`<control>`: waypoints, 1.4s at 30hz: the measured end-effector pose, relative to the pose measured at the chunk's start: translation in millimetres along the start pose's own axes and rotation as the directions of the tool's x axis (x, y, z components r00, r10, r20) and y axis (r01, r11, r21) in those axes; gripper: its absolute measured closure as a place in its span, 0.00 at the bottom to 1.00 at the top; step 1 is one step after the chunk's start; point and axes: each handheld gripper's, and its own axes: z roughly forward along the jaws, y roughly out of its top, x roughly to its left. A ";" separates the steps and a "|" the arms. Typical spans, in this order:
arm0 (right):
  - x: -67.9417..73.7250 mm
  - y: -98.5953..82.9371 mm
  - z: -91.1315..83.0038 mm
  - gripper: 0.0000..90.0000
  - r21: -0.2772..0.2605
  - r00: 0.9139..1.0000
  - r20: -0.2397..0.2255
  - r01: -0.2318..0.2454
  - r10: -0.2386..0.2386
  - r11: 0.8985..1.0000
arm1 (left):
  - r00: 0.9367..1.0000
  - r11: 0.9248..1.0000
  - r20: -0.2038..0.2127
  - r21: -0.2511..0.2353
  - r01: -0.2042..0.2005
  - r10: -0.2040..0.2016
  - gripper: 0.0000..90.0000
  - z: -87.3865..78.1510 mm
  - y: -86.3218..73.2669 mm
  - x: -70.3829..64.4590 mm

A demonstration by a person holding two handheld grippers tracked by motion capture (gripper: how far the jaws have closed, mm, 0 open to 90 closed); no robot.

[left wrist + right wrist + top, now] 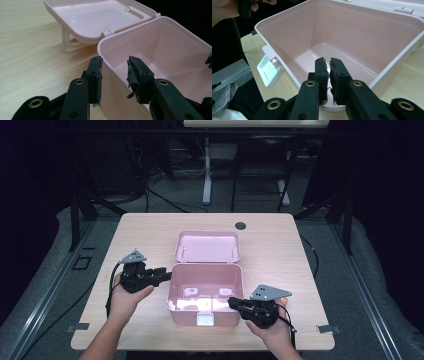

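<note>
An open pink plastic box (190, 316) stands mid-table, its lid (207, 246) folded back flat behind it and a white latch (205, 319) on its front wall. The inside looks empty. My left gripper (167, 275) is at the box's left wall. In the left gripper view it (114, 72) is open, one jaw outside the box (160, 50) and one inside, astride the rim near a corner by the lid (95, 17). My right gripper (231, 302) reaches over the right front rim. In the right gripper view it (329, 72) is shut, pointing into the box (352, 32), latch (269, 71) at left.
The wooden table (280, 250) has a round cable hole (240, 225) at the back and tape marks (78, 326) near its front corners. Bare wood lies on both sides of the box. The person's other hand (222, 10) shows at the upper left of the right gripper view.
</note>
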 end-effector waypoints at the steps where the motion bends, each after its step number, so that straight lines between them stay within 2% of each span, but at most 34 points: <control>1: 0.0 0.1 0.0 0.93 0.001 1.000 0.000 0.000 0.000 1.000 | 1.000 1.000 0.000 -0.010 0.004 -0.004 0.70 -0.7 -2.7 0.0; 6: 0.3 0.3 0.0 0.92 0.002 1.000 0.003 -0.003 0.003 1.000 | 1.000 0.999 0.001 -0.035 0.019 -0.019 0.68 -7.0 -11.7 0.9; 8: 0.5 0.5 0.2 0.90 0.000 1.000 0.005 -0.002 0.002 1.000 | 1.000 0.999 0.001 -0.029 0.021 -0.021 0.67 -8.1 -13.1 1.4; 12: 1.9 3.1 0.4 0.82 -0.005 1.000 0.006 -0.008 0.008 1.000 | 1.000 1.000 -0.009 -0.015 0.009 -0.009 0.64 -9.2 -16.1 -0.3; 15: 4.4 6.8 -2.2 0.81 -0.015 1.000 -0.007 -0.009 0.009 1.000 | 1.000 1.000 -0.007 -0.015 -0.004 0.004 0.64 -11.1 -16.8 -1.9; 18: 7.5 10.3 -7.0 0.80 -0.029 1.000 -0.008 0.001 -0.002 1.000 | 1.000 1.000 -0.004 -0.023 -0.007 0.007 0.64 -13.8 -17.4 -4.0; 21: 7.7 13.8 -12.8 0.75 -0.040 1.000 0.004 0.015 -0.014 0.999 | 1.000 1.000 -0.004 -0.014 -0.017 0.017 0.64 -17.4 -17.3 -5.4; 27: -1.3 22.2 -26.8 0.63 -0.066 0.998 0.032 0.058 -0.056 0.996 | 1.000 1.000 -0.003 -0.023 -0.016 0.016 0.61 -17.3 -16.1 -6.8; 29: -5.9 25.2 -30.6 0.59 -0.047 0.996 0.046 0.073 -0.070 0.996 | 1.000 1.000 0.003 -0.018 -0.023 0.023 0.59 -16.2 -15.5 -7.6; 32: -13.2 29.3 -36.3 0.56 -0.031 0.992 0.077 0.103 -0.100 0.994 | 0.999 0.999 -0.013 -0.012 -0.048 0.048 0.55 -14.0 -15.3 -9.6; 38: -25.5 36.5 -44.2 0.50 0.026 0.990 0.115 0.082 -0.085 0.996 | 0.998 0.998 -0.016 -0.001 -0.062 0.062 0.54 -14.8 -16.0 -8.7; 40: -30.0 37.7 -45.4 0.47 0.051 0.989 0.129 0.062 -0.068 0.997 | 0.999 0.999 -0.020 -0.004 -0.051 0.050 0.54 -15.5 -16.5 -8.2; 42: -34.8 38.5 -46.5 0.45 0.071 0.987 0.147 0.061 -0.071 0.996 | 0.999 0.999 -0.025 0.001 -0.046 0.046 0.53 -17.1 -16.4 -7.3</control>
